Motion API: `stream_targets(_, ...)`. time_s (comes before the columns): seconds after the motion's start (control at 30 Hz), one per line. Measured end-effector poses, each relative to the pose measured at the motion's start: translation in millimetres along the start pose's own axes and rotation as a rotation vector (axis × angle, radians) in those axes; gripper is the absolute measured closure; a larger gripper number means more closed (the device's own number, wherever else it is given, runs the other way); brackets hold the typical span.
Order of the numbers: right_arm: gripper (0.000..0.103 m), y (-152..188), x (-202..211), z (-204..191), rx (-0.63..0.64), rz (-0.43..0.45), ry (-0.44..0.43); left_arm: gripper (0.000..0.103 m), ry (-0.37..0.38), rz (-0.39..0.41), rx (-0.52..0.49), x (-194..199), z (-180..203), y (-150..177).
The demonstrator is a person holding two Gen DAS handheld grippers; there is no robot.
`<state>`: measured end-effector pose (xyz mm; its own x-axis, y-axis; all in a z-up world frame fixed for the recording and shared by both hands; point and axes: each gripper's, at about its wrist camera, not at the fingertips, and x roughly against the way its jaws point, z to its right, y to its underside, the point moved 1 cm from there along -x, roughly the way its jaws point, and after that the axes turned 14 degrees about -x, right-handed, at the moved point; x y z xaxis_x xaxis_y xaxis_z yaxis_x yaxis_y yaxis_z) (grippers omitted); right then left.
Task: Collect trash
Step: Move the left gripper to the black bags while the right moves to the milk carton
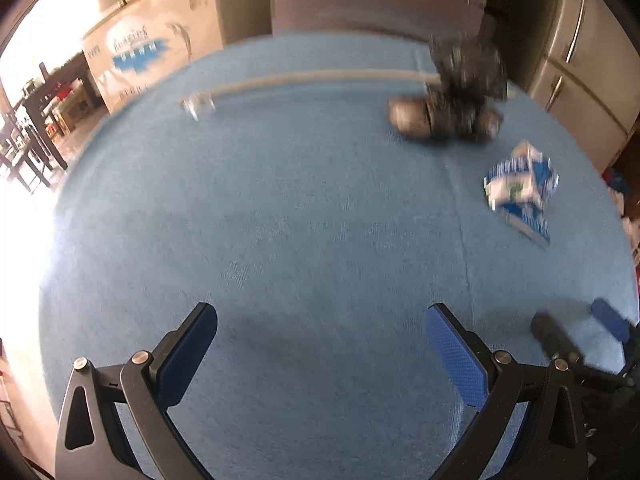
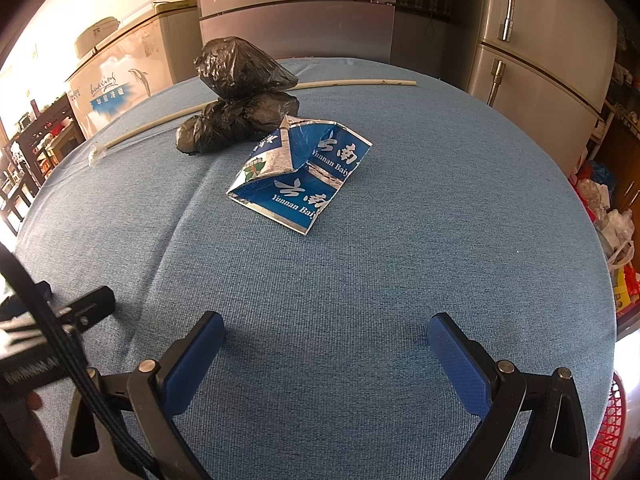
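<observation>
Counter (image 2: 400,260): crumpled blue carton (image 2: 298,174), black bags (image 2: 240,96). Right hand-held gripper (image 2: 326,340) and left hand-held gripper (image 1: 320,330) stood wide, empty. Carton's raised fold likely offered best pinch.

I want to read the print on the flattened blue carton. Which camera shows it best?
The right wrist view: the carton lies sharp and central, its lettering legible. The left wrist view shows it small, blurred, off to the right.
</observation>
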<state>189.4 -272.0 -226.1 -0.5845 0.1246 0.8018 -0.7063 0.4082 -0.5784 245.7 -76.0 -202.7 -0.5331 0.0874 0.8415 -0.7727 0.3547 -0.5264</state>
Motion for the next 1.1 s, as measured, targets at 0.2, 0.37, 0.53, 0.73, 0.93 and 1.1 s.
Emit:
stream_targets(0.2,0.0,0,0,0,-0.004,-0.004,0.003,0.0,-0.075,0.137,-0.043,20,-22,-45)
stream_targets(0.37,0.0,-3,1,1,0.043,-0.085,-0.011,0.0,-0.077,0.174,-0.113,18,-35,-81)
stream_targets(0.53,0.0,-30,7,12,-0.002,-0.103,-0.046,0.0,-0.066,0.175,-0.158,13,-54,-84)
stream_targets(0.73,0.0,-90,-9,23,-0.214,-0.14,-0.142,0.0,-0.069,0.168,-0.136,12,-72,-78)
stream_targets(0.93,0.0,-117,-41,-2,-0.299,-0.16,-0.126,0.0,-0.076,0.183,-0.15,13,-79,-85)
stream_targets(1.1,0.015,-120,-64,-24,-0.278,-0.188,-0.028,0.0,-0.064,0.203,-0.218,6,-71,-102)
